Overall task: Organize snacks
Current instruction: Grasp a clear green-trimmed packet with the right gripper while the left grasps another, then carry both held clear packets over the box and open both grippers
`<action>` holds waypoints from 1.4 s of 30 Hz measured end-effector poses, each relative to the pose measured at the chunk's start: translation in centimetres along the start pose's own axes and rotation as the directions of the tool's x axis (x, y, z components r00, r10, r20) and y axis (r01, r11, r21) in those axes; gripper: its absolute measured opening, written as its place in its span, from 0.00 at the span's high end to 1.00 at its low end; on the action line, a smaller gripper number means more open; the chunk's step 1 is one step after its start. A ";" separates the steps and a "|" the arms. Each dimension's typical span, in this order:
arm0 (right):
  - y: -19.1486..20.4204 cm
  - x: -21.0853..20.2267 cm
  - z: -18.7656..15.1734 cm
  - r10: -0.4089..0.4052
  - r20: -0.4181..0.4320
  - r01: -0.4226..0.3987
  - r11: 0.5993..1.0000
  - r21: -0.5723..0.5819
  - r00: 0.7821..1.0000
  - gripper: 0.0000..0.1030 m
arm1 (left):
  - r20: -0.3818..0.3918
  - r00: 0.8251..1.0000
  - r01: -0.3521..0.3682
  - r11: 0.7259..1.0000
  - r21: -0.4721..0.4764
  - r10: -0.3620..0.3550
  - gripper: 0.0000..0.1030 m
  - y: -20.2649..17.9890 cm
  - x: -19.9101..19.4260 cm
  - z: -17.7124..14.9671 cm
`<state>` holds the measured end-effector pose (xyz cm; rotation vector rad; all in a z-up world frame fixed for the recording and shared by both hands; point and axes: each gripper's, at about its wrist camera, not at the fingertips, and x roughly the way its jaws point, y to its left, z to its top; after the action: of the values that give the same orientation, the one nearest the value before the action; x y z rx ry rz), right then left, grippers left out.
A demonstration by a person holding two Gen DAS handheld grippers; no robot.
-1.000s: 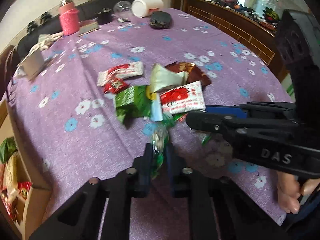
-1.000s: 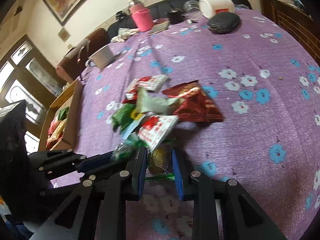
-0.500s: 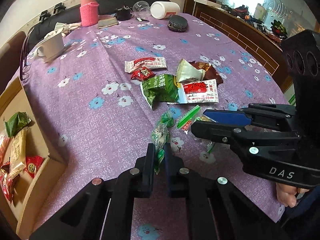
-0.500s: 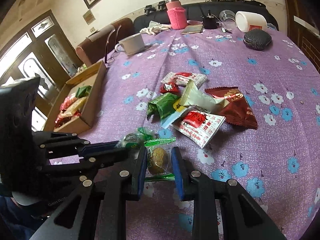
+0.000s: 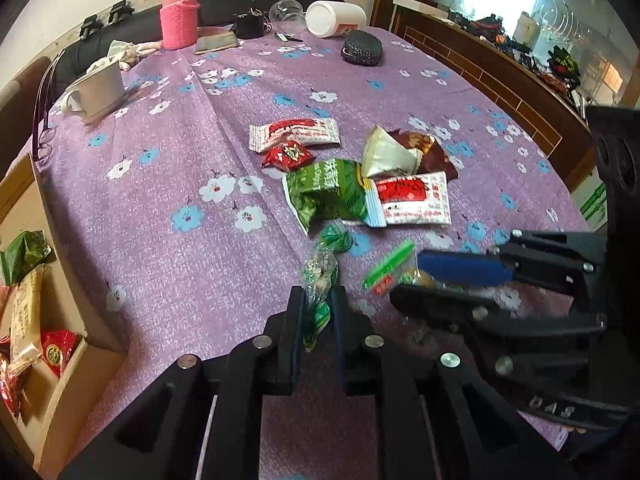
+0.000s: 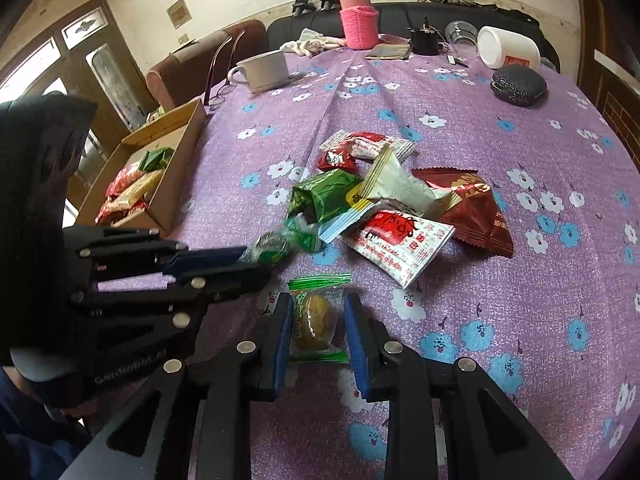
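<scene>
Left wrist view: left gripper clamped on clear green-printed snack packet; right gripper pinches clear green-edged wrapped pastry, near purple floral tablecloth's front edge.

A wide stretch of bare purple tablecloth lies open between the cardboard box at the left table edge and the heap of snack packets in the middle. The way straight ahead is blocked by that heap. The far edge is crowded by a white mug, a pink flask, a tipped white jar and a dark pouch. Open cloth is seen right of the heap
</scene>
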<state>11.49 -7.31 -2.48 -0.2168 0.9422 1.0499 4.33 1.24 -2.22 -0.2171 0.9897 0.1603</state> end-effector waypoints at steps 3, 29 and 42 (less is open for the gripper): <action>0.4 0.1 -0.1 -0.010 0.007 0.010 1.000 -0.022 1.000 0.73 | 0.007 1.000 -0.014 1.000 -0.005 0.014 0.93 0.1 0.0 -0.1; 1.7 -2.0 1.0 0.015 0.084 -0.022 0.996 0.081 0.996 0.74 | 0.150 0.988 0.042 0.994 -0.102 -0.027 0.93 4.4 -6.0 -1.1; 9.6 -0.8 4.9 0.096 0.024 -0.097 0.995 0.022 0.995 0.74 | 0.239 0.969 0.008 0.966 -0.259 0.056 0.93 12.3 -10.3 -3.2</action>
<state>6.33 -0.05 3.63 -0.1410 0.9509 1.1277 -6.69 11.96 3.38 -0.4143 0.7240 0.3321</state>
